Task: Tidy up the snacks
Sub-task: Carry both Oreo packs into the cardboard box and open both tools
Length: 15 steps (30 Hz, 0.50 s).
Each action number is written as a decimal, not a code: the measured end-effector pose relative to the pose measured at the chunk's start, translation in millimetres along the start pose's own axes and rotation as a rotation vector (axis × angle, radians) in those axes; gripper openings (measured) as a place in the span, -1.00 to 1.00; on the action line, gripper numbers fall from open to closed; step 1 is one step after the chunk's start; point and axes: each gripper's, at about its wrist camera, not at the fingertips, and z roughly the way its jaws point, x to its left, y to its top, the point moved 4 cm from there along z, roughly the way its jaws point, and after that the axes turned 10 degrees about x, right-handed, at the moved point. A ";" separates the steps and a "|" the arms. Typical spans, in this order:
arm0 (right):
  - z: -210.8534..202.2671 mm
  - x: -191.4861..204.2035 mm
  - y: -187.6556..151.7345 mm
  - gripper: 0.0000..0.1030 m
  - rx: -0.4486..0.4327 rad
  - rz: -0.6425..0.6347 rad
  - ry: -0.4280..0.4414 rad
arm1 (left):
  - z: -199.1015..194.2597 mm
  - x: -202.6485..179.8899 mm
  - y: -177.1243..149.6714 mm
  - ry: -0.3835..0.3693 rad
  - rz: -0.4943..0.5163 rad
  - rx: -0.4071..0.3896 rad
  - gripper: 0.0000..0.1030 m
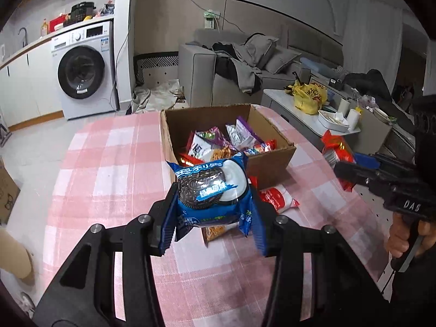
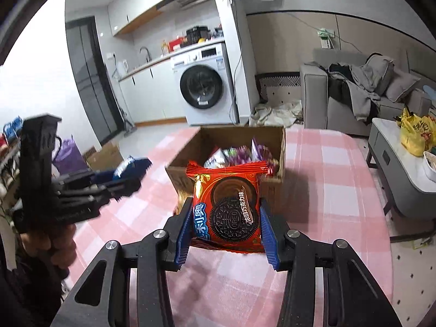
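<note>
Your left gripper (image 1: 214, 212) has its jaws clamped on a blue cookie packet (image 1: 212, 190), held above the bench (image 1: 109, 163) just short of the cardboard box (image 1: 272, 160). That packet hides the box's near wall and most of a red-and-white packet (image 1: 278, 197) and an orange one lying on the cloth beneath it. Your right gripper (image 2: 223, 229) has its jaws clamped on a red cookie packet (image 2: 227, 204), which covers the box's near side in the right wrist view; the snacks inside (image 2: 237, 155) are blurred there. The bench wears a pink-and-white checked cloth. Beyond it stand a washing machine (image 1: 84, 70), a grey sofa (image 1: 201, 81) heaped with clothes, and a low table carrying a yellow bag (image 1: 308, 95).
</note>
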 end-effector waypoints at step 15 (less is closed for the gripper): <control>-5.7 7.6 39.0 -0.12 -0.085 0.016 0.037 | -1.2 9.0 39.0 0.022 -0.005 -0.071 -0.16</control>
